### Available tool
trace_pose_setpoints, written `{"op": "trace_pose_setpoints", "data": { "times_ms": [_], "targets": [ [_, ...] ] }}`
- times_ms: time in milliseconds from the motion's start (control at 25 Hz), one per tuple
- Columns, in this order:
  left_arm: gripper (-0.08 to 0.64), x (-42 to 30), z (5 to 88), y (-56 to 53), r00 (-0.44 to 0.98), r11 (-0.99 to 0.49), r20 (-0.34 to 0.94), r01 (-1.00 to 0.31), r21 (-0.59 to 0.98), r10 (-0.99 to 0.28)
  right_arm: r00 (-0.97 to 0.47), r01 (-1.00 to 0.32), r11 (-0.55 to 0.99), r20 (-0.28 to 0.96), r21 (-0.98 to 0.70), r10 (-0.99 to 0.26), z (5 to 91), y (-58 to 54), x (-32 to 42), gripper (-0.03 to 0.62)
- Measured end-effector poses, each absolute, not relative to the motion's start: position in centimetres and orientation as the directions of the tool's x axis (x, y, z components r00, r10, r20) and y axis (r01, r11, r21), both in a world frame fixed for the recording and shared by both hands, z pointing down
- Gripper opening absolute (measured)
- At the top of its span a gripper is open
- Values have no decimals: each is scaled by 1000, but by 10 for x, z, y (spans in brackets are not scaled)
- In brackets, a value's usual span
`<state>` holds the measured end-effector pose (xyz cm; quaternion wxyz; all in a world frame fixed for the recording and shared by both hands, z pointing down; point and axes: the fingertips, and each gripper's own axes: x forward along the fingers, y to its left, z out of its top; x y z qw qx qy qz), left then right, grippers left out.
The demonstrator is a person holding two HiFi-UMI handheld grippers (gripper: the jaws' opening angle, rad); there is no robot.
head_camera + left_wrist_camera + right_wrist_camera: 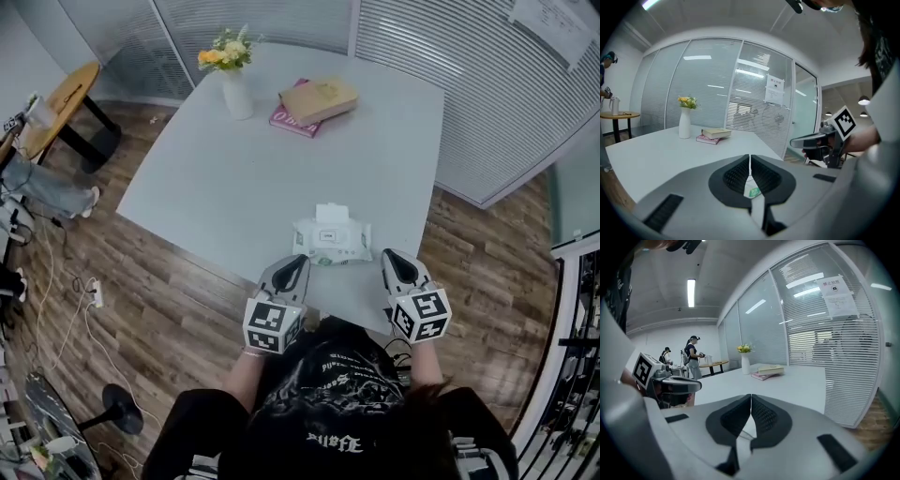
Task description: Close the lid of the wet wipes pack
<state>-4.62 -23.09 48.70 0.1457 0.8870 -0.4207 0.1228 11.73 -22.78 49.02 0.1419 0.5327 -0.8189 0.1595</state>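
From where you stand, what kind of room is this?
Probably an office meeting room: glass partition walls fitted with blinds, and a large pale table carrying a flower vase and books.

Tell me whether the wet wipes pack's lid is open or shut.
Open: the white lid stands flipped back beyond the far edge of the wet wipes pack.

Both closed, side by side — left hand-held gripper (pixel 298 262), right hand-held gripper (pixel 390 257).
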Motion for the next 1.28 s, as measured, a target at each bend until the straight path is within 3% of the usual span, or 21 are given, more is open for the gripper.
{"op": "trace_pose_setpoints", "data": {
  "times_ms": [400,1000,1280],
  "targets": [
    [14,-41,496,-258,538,-543,378,-833,104,-754,-528,-832,544,449,-105,-721,481,-303,105,35],
    [13,-35,544,-287,485,-501,496,-858,112,-720,-633,-736,643,555,-213,-540,529,-385,83,37],
    [13,-35,565,-300,464,-449,529,-878,167,-711,-708,-627,722,600,-292,-372,555,-393,49,106]
  ]
}}
